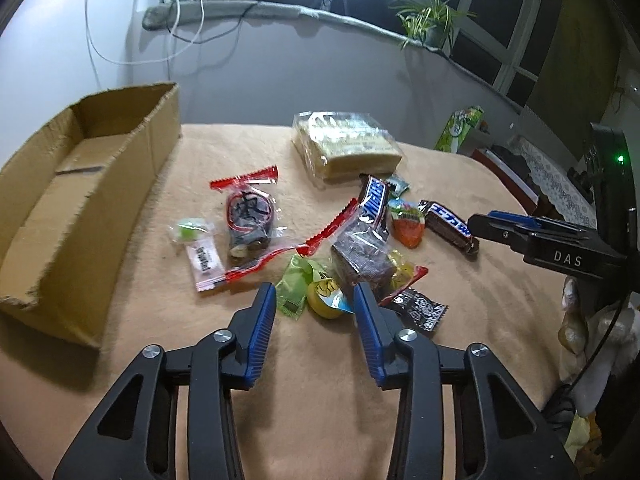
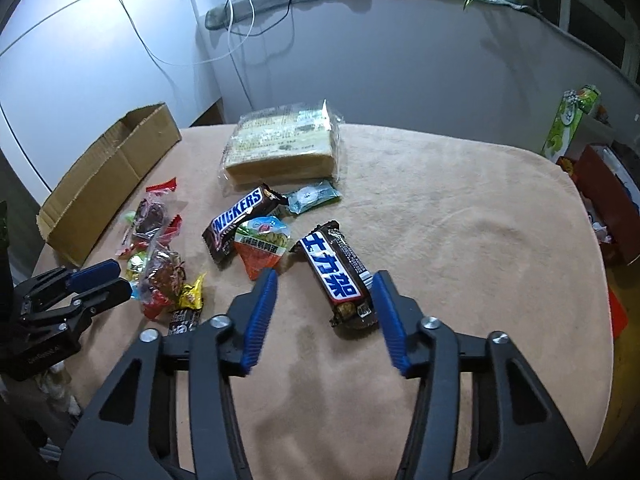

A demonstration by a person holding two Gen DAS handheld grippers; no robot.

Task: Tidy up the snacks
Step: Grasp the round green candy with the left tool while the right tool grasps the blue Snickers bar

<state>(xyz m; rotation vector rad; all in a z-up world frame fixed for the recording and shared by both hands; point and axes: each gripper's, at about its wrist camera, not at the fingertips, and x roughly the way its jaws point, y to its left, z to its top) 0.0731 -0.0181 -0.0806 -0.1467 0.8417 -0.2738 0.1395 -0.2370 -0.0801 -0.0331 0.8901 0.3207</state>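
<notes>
We find a table (image 2: 460,216) under a soft beige fleece cover, set against a pale wall below a dark window with a potted plant (image 1: 430,20) on the sill. An open cardboard box (image 1: 80,184), its rim torn, sits at the table's left edge. The snacks lie in a loose heap mid-table: a clear-wrapped cake block (image 2: 280,148), a glossy brown chocolate bar (image 2: 340,276) and crinkled candy packets. The table's right half is bare, giving free room there. The left gripper (image 1: 315,300) hangs with jaws partly spread, a small round yellow snack (image 1: 326,300) between them, untouched. The right gripper (image 2: 326,292) has jaws partly spread astride the chocolate bar's near end, pads not pressing.
</notes>
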